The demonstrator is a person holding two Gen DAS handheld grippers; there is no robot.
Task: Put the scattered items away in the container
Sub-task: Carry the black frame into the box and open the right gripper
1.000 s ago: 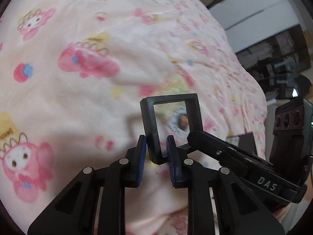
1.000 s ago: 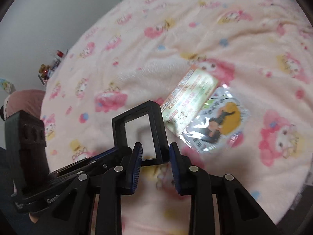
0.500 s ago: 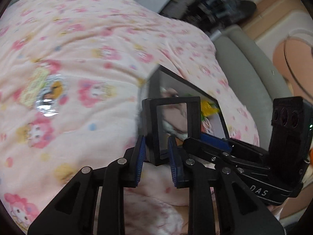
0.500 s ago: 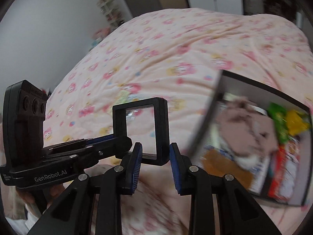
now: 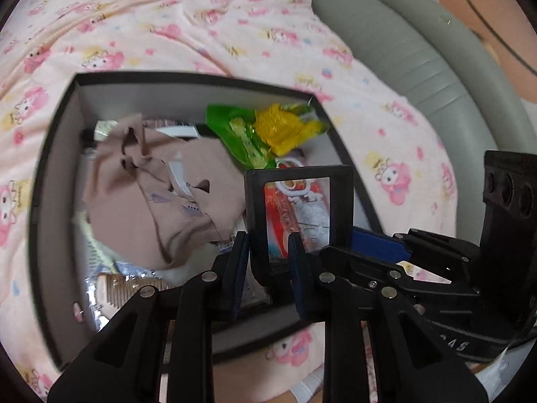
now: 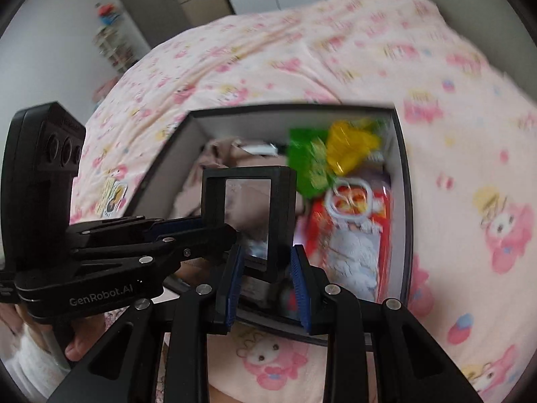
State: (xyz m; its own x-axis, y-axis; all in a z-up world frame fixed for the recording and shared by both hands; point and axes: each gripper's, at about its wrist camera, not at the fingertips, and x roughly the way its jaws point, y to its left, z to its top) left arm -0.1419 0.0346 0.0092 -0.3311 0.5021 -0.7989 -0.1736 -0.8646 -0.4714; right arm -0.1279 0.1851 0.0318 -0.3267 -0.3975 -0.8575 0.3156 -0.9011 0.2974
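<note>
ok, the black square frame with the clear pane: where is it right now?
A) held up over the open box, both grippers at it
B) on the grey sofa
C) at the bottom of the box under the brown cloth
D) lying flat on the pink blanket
A: the black square frame stands upright above the open box, with the left gripper and right gripper both at its lower corner.

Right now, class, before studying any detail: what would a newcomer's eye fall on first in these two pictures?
A black square frame with a clear window, gripped by the left tongs and right tongs, hangs over an open black box. The box sits on a pink cartoon-print blanket and is stuffed with a brown cloth and bright green and yellow packets.
</note>
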